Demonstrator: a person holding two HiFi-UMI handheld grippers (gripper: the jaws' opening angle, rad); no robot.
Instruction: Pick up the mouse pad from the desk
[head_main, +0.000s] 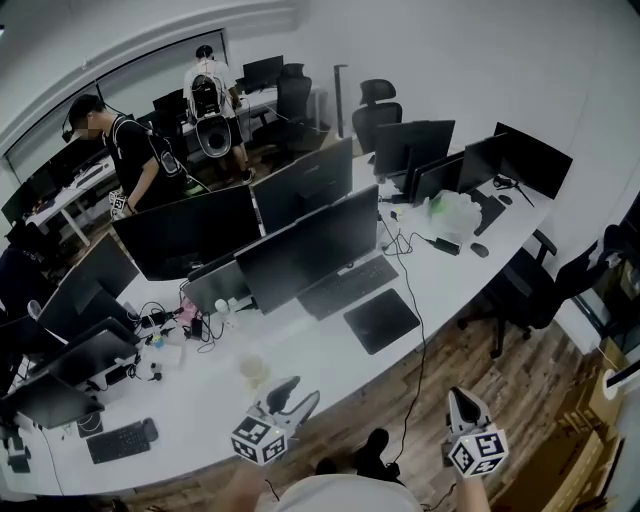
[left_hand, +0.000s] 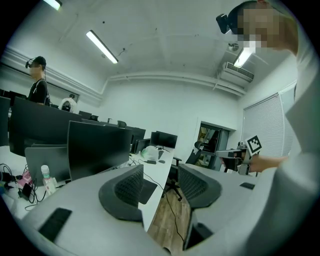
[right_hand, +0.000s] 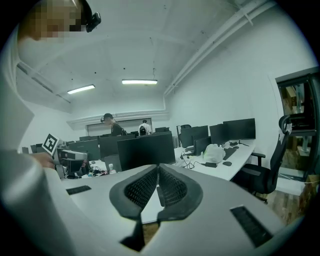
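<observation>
The black mouse pad (head_main: 380, 320) lies flat on the white desk (head_main: 300, 350), near its front edge and just in front of a black keyboard (head_main: 347, 286). In the left gripper view a dark strip of the mouse pad (left_hand: 148, 190) shows past the left jaw. My left gripper (head_main: 297, 396) hovers at the desk's front edge, short and left of the pad, with its jaws apart and nothing between them (left_hand: 160, 172). My right gripper (head_main: 461, 402) hangs over the wooden floor to the right of the desk, jaws closed together on nothing (right_hand: 159, 172).
Several dark monitors (head_main: 305, 250) stand in a row behind the keyboard. A cable (head_main: 418, 340) drops off the desk edge beside the pad. A black office chair (head_main: 520, 290) stands to the right, a white bag (head_main: 450, 212) lies further back, and two people (head_main: 135, 155) stand at the rear desks.
</observation>
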